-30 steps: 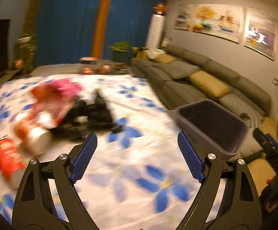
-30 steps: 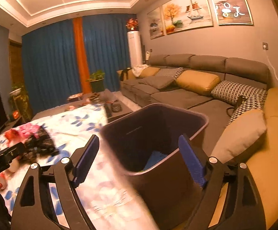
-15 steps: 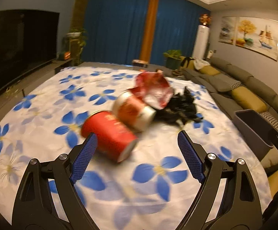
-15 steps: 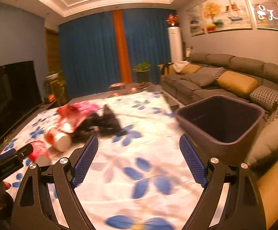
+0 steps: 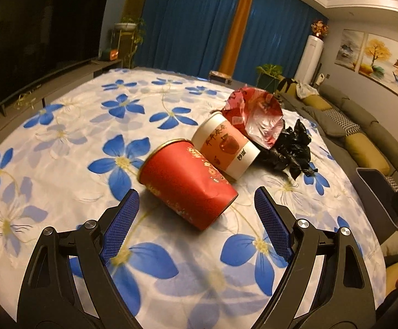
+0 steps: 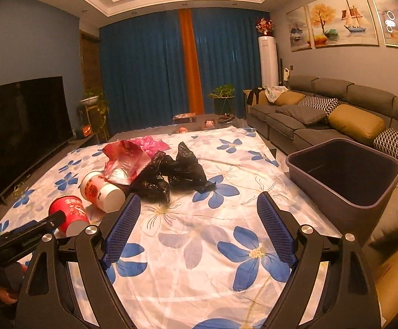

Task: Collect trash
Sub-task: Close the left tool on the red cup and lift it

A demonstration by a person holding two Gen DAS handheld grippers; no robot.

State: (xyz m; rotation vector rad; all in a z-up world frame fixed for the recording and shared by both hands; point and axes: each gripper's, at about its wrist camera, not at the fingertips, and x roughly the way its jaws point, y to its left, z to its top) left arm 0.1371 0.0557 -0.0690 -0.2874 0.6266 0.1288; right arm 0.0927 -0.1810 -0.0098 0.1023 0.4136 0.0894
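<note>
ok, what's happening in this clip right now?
A person is clearing trash off a floral cloth with two handheld grippers. The left gripper is open, lined up on a tipped red paper cup; a white paper cup, a red plastic bag and a black plastic bag lie behind it. The right gripper is open and empty. The dark bin waits by the sofa.

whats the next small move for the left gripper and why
Probably ease the left gripper forward and down around the red cup. Its jaws are open and empty, and the cup lies on its side on the floral cloth just ahead, nearest of the trash.
</note>
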